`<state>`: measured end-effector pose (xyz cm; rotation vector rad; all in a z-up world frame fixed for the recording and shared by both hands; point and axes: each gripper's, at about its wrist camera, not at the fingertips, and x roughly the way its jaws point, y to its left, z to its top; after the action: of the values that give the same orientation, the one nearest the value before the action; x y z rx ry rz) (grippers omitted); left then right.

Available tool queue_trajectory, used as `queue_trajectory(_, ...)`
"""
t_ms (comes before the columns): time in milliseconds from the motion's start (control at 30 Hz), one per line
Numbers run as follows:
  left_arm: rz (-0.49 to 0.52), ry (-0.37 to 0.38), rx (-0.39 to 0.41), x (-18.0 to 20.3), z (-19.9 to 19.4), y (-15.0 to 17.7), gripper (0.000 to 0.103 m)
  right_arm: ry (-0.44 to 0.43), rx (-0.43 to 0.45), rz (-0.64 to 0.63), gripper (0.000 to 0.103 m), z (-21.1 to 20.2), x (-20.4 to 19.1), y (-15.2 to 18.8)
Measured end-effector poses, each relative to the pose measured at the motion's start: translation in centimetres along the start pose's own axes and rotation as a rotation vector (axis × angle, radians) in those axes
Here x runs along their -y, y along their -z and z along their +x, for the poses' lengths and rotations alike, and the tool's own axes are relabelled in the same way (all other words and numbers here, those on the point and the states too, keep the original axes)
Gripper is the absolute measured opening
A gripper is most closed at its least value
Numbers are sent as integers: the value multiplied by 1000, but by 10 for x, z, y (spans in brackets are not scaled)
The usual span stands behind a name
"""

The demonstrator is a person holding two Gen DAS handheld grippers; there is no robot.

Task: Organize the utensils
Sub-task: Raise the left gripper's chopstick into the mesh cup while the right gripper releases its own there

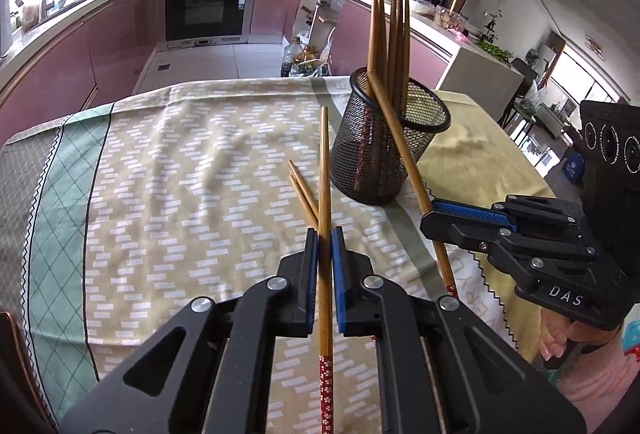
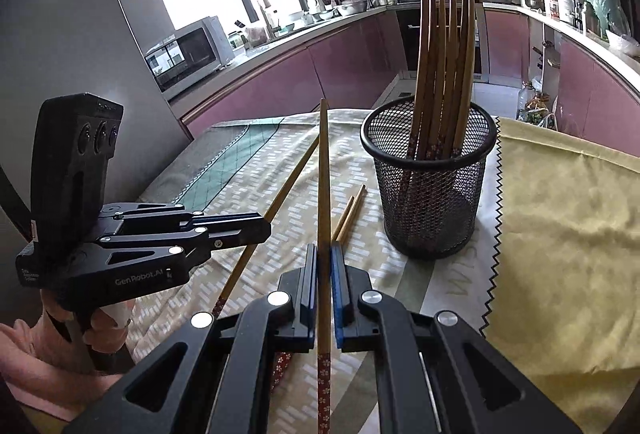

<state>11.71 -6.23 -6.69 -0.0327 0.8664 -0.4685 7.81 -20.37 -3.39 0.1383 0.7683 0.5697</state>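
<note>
The left gripper [image 1: 324, 234] reads "GenRobot.AI", the right gripper [image 2: 324, 252] "DAS" (each's fingers clamp one chopstick). A mesh cup [image 2: 430, 189] of chopsticks [image 2: 444, 65] stands far right on the worktop [image 1: 180, 173]; two loose chopsticks [image 1: 303, 195] lie near it.

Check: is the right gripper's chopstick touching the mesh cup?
Apart. The right wrist view shows the chopstick clamped in the right gripper, with bare tablecloth between it and the mesh cup.

two close wrist views angled down, both sharing the mesh cup [image 1: 390, 141] [image 2: 430, 185]
</note>
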Motion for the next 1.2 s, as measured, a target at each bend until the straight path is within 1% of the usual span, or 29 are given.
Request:
queue_trajectory(200, 14, 55, 32, 7, -20, -8, 8, -18, 54, 7, 6, -20, 4, -6)
queue_trajectory(567, 31, 133, 111, 15, -57, -24, 7, -19, 139, -2, 6, -46, 3, -15)
queue_trajectory(867, 36, 154, 167, 17, -74, -38, 7, -10, 193, -27, 6, -60, 2, -27)
queue_trajectory(1200, 73, 138, 223, 27, -83, -68, 7, 33, 261, -57, 6, -79, 7, -51)
